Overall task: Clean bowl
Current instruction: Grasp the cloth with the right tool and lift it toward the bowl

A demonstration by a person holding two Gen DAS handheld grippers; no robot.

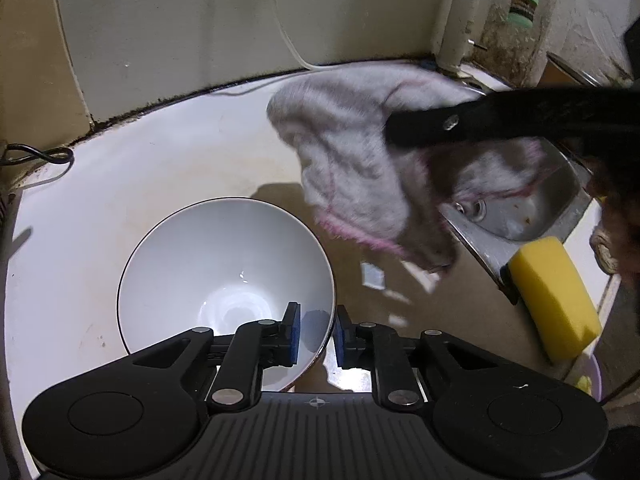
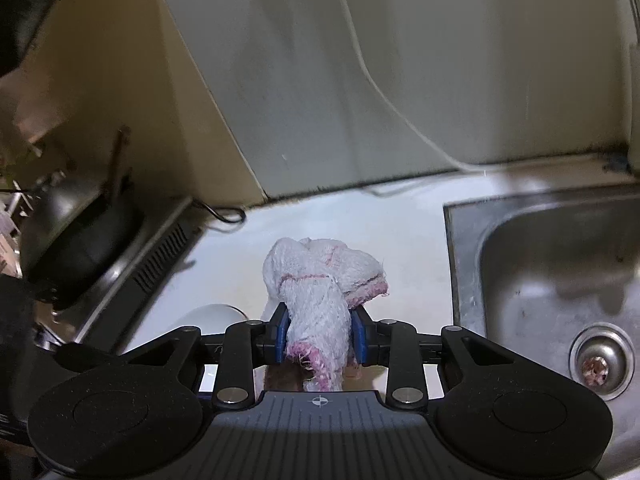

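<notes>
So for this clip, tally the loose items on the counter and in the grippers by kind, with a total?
Bowl: 1, white, rim between the left gripper pads
Cloth: 1, white with pink edging, clamped in the right gripper
Sponge: 1, yellow, beside the sink
Total: 3

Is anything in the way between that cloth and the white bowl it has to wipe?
Nothing visible. The cloth hangs from the right hand-held gripper above the countertop, up and right of the bowl, whose open inside looks empty.
</notes>
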